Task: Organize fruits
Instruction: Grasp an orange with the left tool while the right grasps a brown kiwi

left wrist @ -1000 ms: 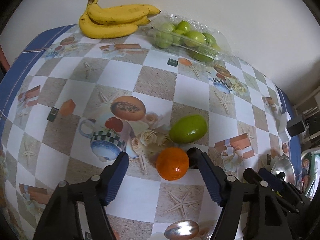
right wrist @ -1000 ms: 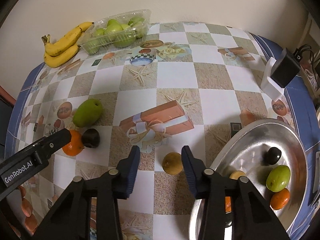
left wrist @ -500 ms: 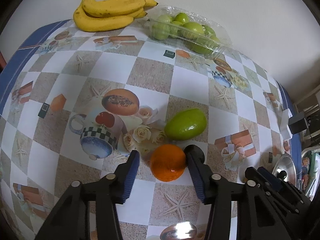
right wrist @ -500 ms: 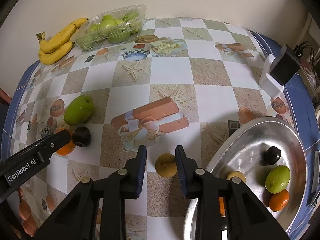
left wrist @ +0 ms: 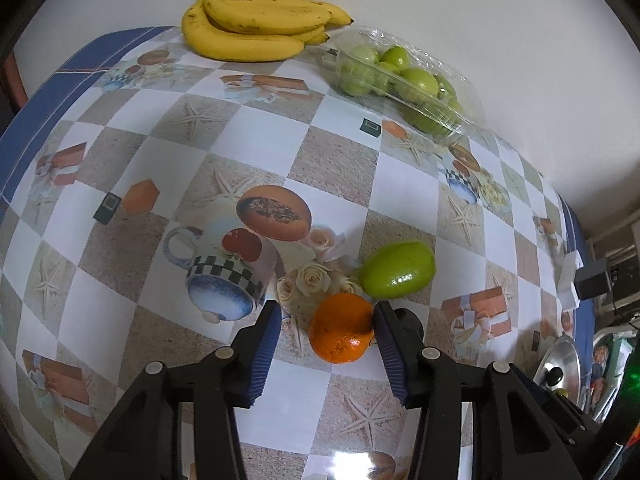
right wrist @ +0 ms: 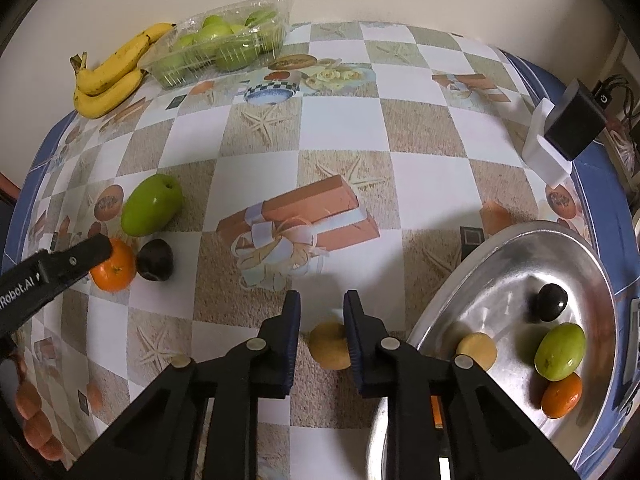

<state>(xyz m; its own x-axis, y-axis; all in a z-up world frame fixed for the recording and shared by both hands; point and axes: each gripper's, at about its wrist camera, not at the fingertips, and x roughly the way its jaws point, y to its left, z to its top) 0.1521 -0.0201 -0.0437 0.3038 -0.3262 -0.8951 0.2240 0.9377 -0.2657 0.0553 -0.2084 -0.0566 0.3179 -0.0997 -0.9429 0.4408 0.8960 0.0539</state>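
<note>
My left gripper (left wrist: 324,320) is open around an orange (left wrist: 341,329) on the table; the right finger touches it, the left finger stands apart. A green mango (left wrist: 397,275) lies just beyond, and a dark plum (left wrist: 408,319) sits behind the right finger. My right gripper (right wrist: 320,312) is open around a small yellow-brown fruit (right wrist: 330,345); the right finger touches it. In the right wrist view the orange (right wrist: 114,266), plum (right wrist: 155,265) and mango (right wrist: 151,205) lie at the left. A metal tray (right wrist: 500,264) at the right holds several fruits.
Bananas (left wrist: 256,30) and a clear plastic box of green fruit (left wrist: 400,80) lie at the table's far edge by the wall. A black charger on a white stand (right wrist: 568,128) sits at the right edge. The tray also shows in the left wrist view (left wrist: 560,364).
Both grippers have narrowed around their fruits. The left gripper closed in on the orange and the right gripper on the yellow-brown fruit. The fruits have not left the table.
</note>
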